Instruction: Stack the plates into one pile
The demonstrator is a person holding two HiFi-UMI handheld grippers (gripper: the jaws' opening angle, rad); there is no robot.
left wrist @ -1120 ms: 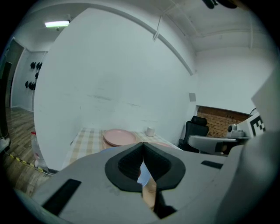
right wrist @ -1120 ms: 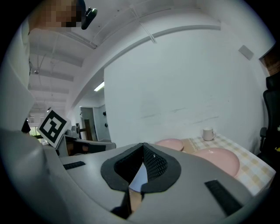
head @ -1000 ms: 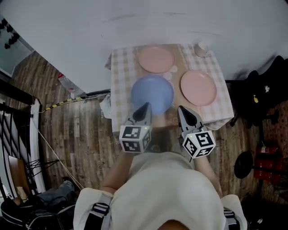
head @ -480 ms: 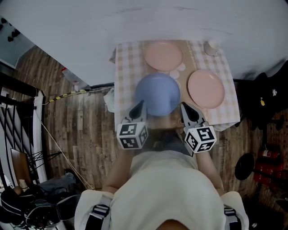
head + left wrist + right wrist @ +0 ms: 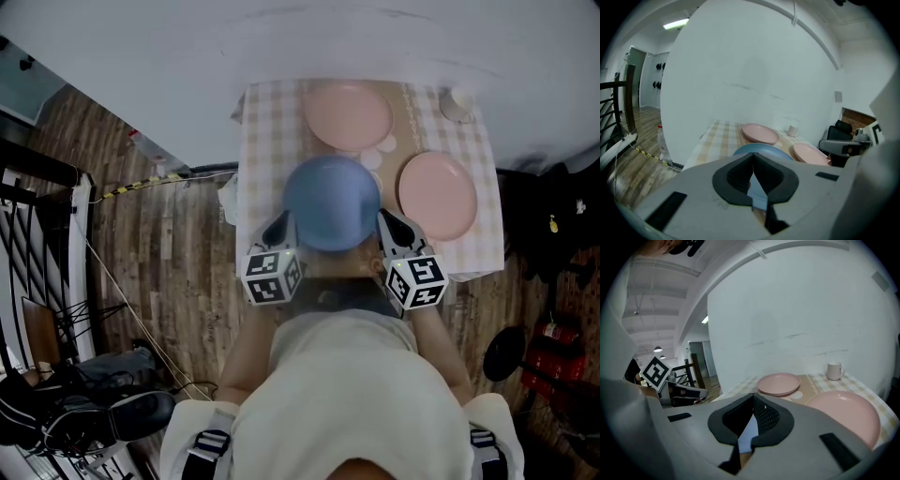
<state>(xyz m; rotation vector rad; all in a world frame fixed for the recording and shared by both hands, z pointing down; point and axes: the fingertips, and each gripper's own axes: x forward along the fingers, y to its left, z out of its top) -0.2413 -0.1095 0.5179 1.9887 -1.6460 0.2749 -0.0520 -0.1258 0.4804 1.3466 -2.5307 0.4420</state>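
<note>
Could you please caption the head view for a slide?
Shut, the left gripper and right gripper flank a blue plate on a checked table; two pink plates and a mug beyond.

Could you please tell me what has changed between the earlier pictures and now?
The left gripper and right gripper have sunk toward the table and spread slightly, so they now flank the blue plate. Their jaws stay shut and empty; nothing was taken hold of. The blue plate, far pink plate, right pink plate and mug lie as before.

One blue plate [image 5: 332,202] and two pink plates [image 5: 348,116] [image 5: 437,195] lie separately.
</note>
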